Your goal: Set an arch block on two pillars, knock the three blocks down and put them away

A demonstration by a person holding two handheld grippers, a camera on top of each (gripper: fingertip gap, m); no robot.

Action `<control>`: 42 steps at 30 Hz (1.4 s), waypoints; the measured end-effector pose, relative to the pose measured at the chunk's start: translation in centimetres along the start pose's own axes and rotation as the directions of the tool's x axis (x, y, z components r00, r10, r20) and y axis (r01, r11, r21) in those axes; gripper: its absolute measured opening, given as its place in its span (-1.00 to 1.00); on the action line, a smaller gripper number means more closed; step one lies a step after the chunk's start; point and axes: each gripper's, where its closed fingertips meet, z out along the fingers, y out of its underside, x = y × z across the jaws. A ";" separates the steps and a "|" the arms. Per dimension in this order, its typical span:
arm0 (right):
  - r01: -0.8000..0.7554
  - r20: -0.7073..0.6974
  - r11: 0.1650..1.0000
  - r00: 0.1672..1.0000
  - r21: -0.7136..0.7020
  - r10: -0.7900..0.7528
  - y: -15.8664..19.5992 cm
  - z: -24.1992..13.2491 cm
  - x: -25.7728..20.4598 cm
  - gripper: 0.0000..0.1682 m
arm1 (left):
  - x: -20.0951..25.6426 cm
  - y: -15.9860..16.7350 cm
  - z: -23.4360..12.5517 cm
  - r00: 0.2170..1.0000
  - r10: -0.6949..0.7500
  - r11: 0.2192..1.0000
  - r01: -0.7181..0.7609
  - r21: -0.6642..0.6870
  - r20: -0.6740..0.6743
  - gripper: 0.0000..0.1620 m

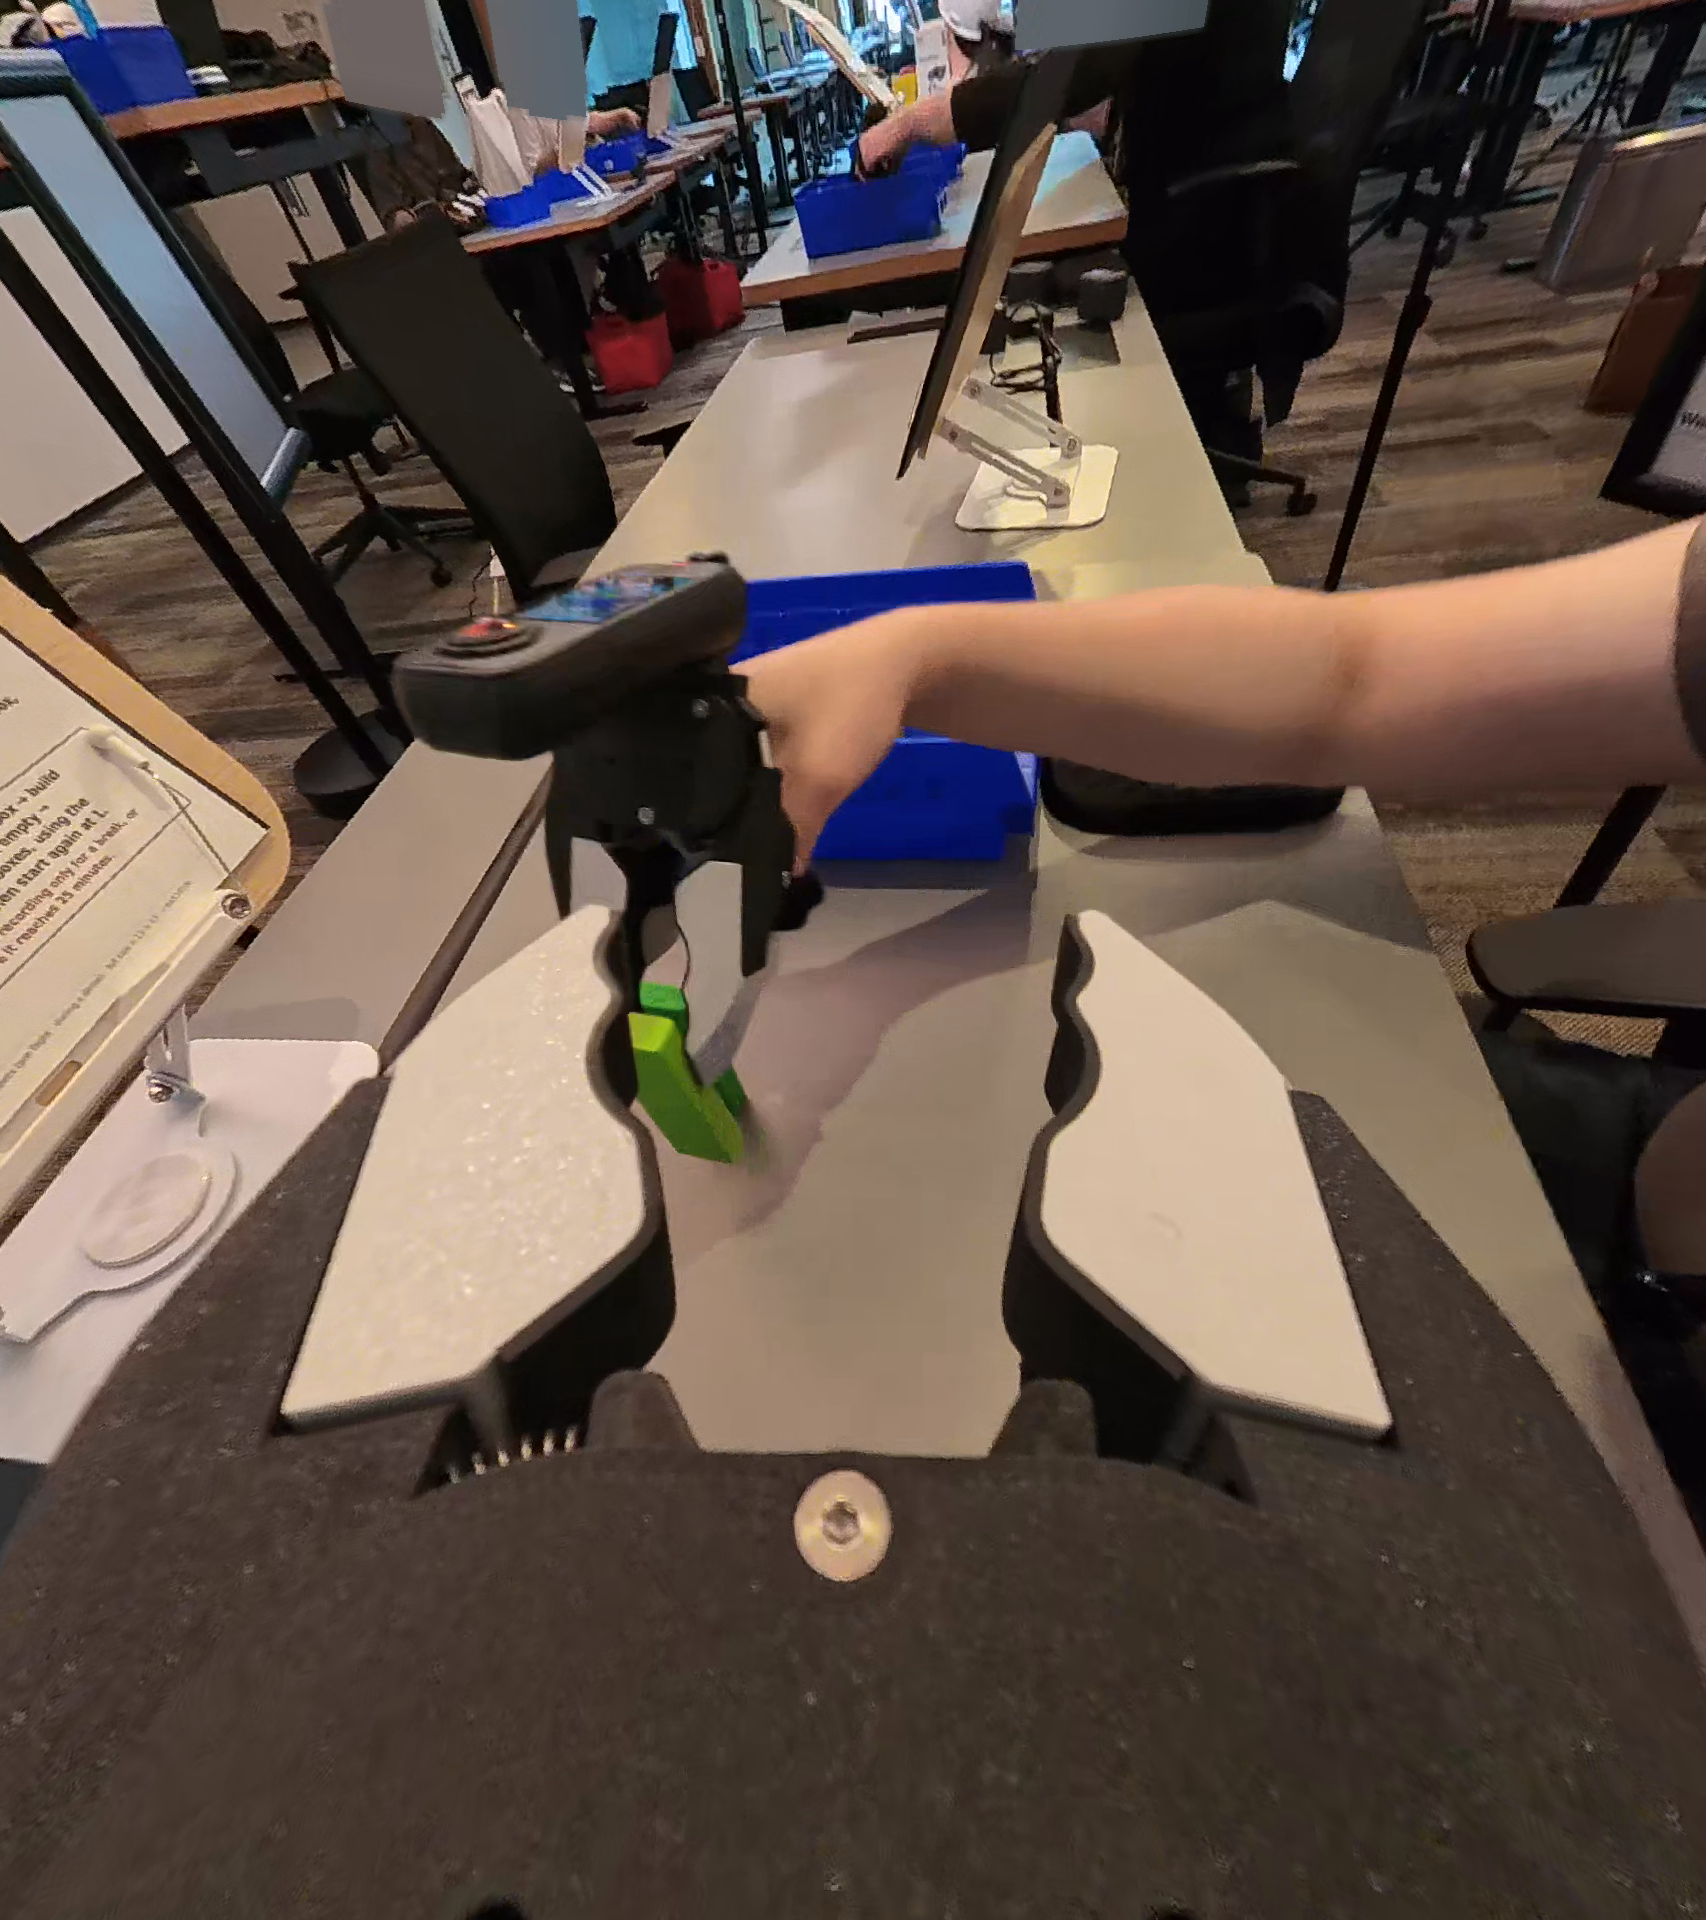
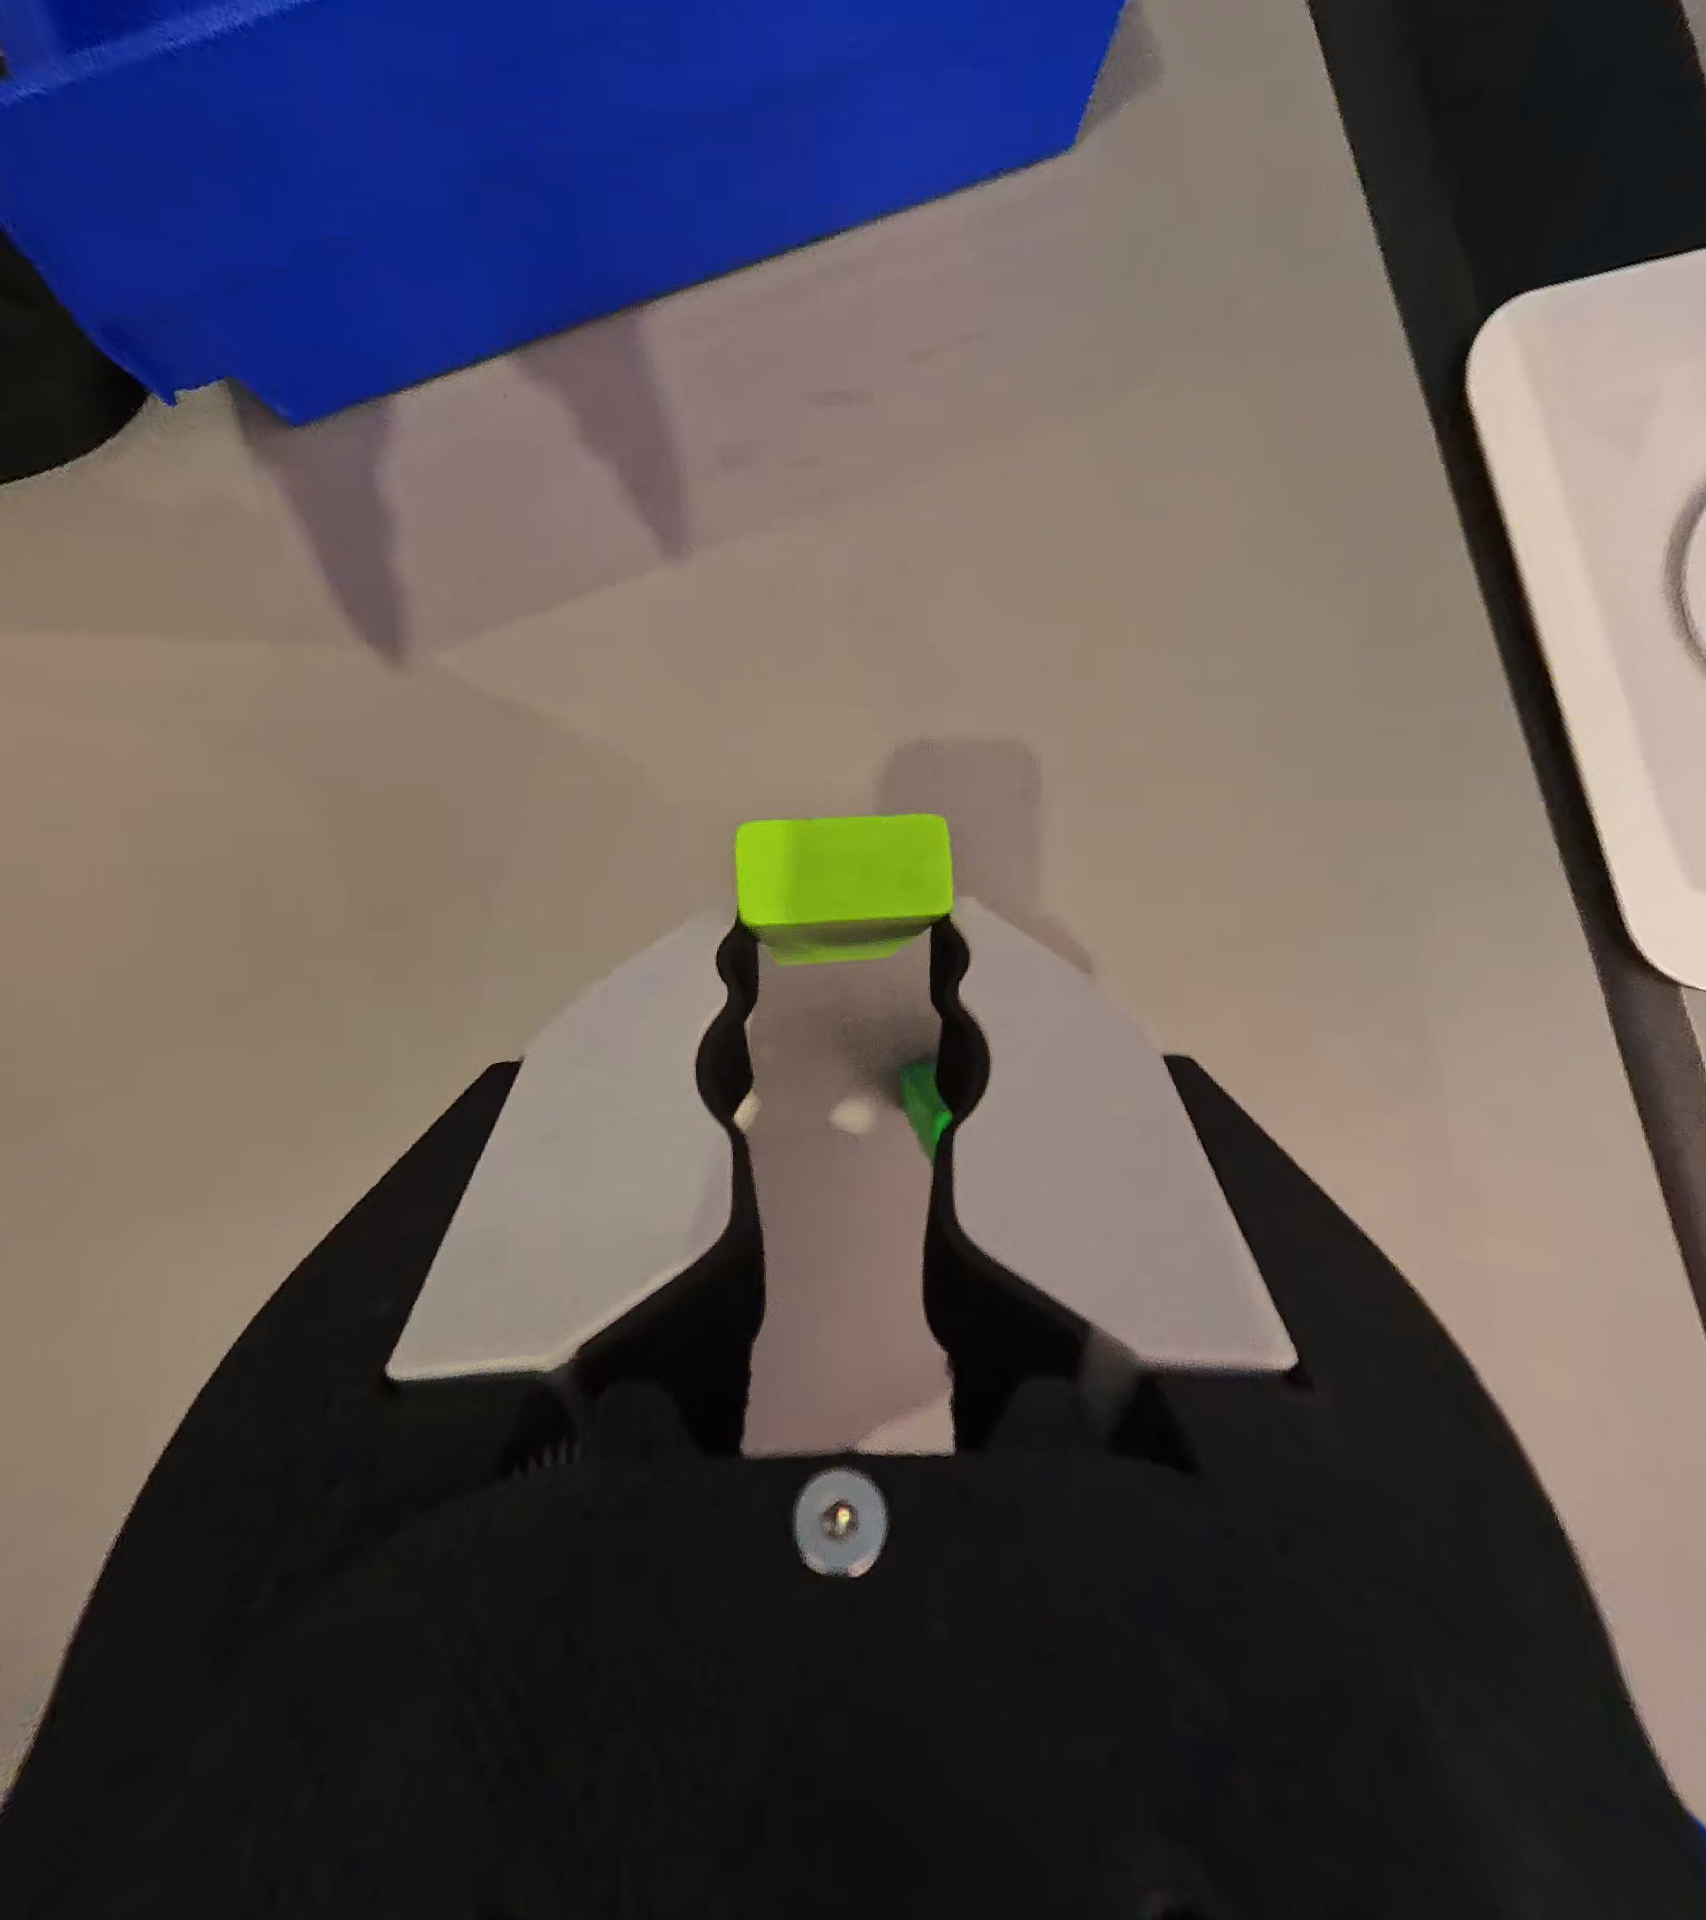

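Stretching grey beneath both tools, the table carries a blue bin well beyond the fingertips, while a white stand base lies off to the right of the right-hand fingers.

Nearest the lens in the left wrist view, the left gripper hangs with its jaws spread wide and nothing between them. Ahead of its tips, the right gripper, held by a person's hand, points down at the table and is clamped on a green block, pinched at the very ends of the fingers so that most of the block sticks out past them. From the left wrist view the block hangs tilted, its lower end at or just above the tabletop; whether it touches cannot be told. A second sliver of green shows inside the right finger, too small to identify.

No second pillar or arch is in view, so the build appears to be at an early stage, judging by the task.

The main risk is the shallow tip grip: the block could pivot or slip out as it meets the table. Released while tilted, it would likely topple rather than stand. A pillar set askew would leave the arch poorly supported. The idle left gripper, close by, could also nudge it.
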 end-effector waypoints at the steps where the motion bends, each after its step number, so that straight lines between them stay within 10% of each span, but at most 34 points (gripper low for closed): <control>1: -0.009 0.009 1.000 1.000 -0.012 0.009 0.0 0.1 0.5 -0.60 | 0.0 0.2 0.0 1.000 0.007 1.000 -0.007 -0.007 0.003 -0.04; 10: 0.020 -0.019 1.000 1.000 0.003 -0.020 -0.8 1.2 -1.3 -0.60 | -1.0 0.7 0.4 0.998 0.008 0.999 -0.006 -0.032 0.061 -0.09; 21: 0.109 0.061 0.965 0.990 0.238 -0.127 -4.8 -5.1 -5.9 -0.60 | -3.3 10.2 7.0 0.993 0.047 0.915 -0.001 -0.402 0.106 0.06; 25: 0.111 0.083 0.951 0.987 0.289 -0.140 -5.5 -6.6 -6.8 -0.60 | -2.2 9.7 8.7 1.000 -0.009 0.950 0.016 -0.311 0.022 -0.53; 28: 0.136 0.083 0.953 0.983 0.271 -0.164 -4.9 -7.2 -6.9 -0.58 | -1.5 9.2 9.2 0.999 -0.035 0.962 0.027 -0.272 -0.024 -0.55; 40: 0.254 0.083 0.965 0.962 0.071 -0.259 -4.9 -8.8 -7.2 -0.61 | -1.4 9.6 9.3 1.000 -0.010 0.953 0.003 -0.302 -0.021 -0.54; 42: 0.256 0.094 0.966 0.961 0.044 -0.260 -5.2 -8.7 -6.9 -0.61 | -2.6 8.8 8.4 0.999 -0.011 0.961 0.022 -0.276 0.043 -0.13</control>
